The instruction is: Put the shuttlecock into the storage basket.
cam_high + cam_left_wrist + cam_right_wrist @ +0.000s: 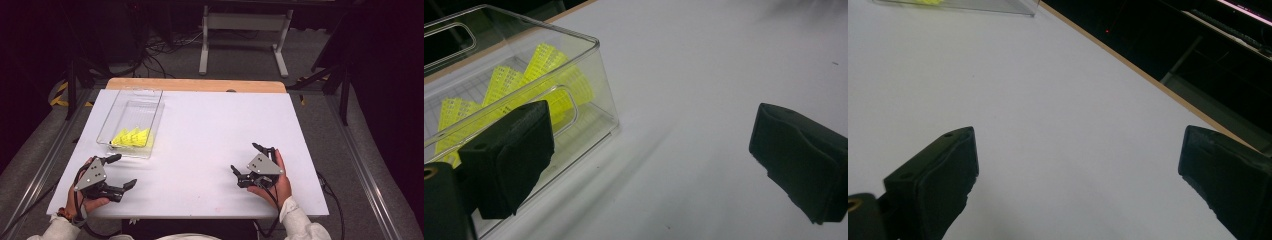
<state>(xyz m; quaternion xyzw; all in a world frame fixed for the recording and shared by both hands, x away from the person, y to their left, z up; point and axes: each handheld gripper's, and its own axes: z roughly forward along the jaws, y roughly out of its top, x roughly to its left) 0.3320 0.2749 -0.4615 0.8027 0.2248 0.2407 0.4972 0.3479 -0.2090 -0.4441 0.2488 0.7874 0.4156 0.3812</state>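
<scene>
One clear bin point(131, 122) at 10 o'clock on the desk point(210, 140), three yellow shuttlecocks point(131, 137) inside. Left tool point(121, 171), right tool point(245, 160): both wide open, empty.

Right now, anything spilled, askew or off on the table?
Nothing stands out. The yellow pieces all lie inside the clear bin, which sits flat. Left gripper and right gripper rest open.

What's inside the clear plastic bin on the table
The clear bin holds several yellow gridded pieces fanned out at its near end; the rest looks bare. The left claw covers part of that near end, so their count is unclear.
</scene>
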